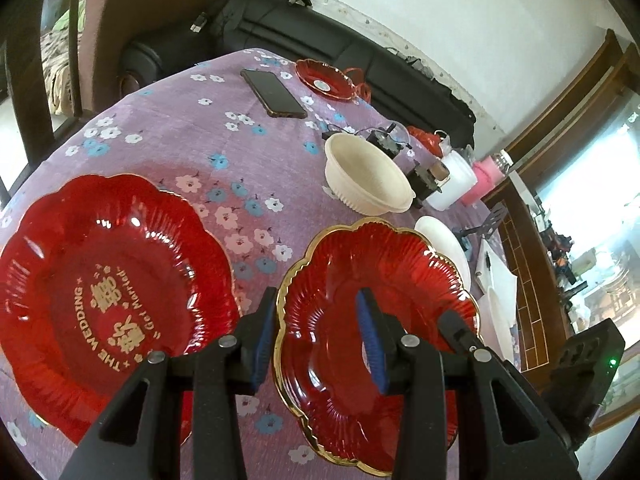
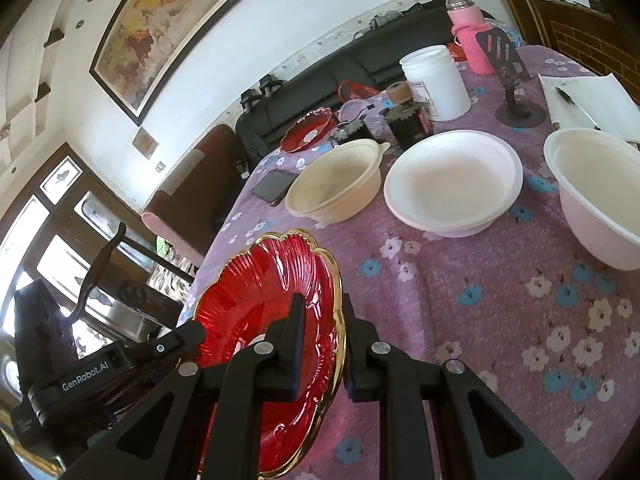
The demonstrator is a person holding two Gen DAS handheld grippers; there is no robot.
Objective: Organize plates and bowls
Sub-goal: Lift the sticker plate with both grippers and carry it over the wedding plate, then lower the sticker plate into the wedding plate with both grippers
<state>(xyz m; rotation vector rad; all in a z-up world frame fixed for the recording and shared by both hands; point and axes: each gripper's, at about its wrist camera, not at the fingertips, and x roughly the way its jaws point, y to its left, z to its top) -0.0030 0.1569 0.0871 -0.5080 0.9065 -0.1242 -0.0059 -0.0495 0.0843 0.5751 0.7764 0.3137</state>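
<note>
The right gripper (image 2: 322, 344) had its two black fingers clenched on the near rim of a gold-edged red plate (image 2: 264, 312), one finger inside the dish and the other behind the scalloped edge, so the plate stood tilted above the purple floral tablecloth (image 2: 460, 300). The left gripper (image 1: 316, 340) was at the opposite rim of that same gold-edged red plate (image 1: 348, 276): its blue-padded fingers (image 1: 370, 340) straddled the edge, one outside and one over the bowl of the dish, with a visible gap, so the jaws looked released rather than pinching. In the left wrist view the right gripper's fingers showed dark through the red glass at the plate's far side.

Just beside it, to the left, lay a larger red plate (image 1: 108, 300) flat on the cloth, printed in gold with "THE WEDDING". Farther out sat a cream bowl (image 1: 366, 174), a shallow white bowl (image 2: 454, 182) next to it, and a deeper white bowl (image 2: 600, 200) near the table's right edge. A third small red plate (image 1: 326, 80) rested near the far edge, with a dark phone (image 1: 274, 94) beside it. A white jar (image 2: 436, 80) and a pink bottle (image 2: 470, 40) stood behind the bowls
</note>
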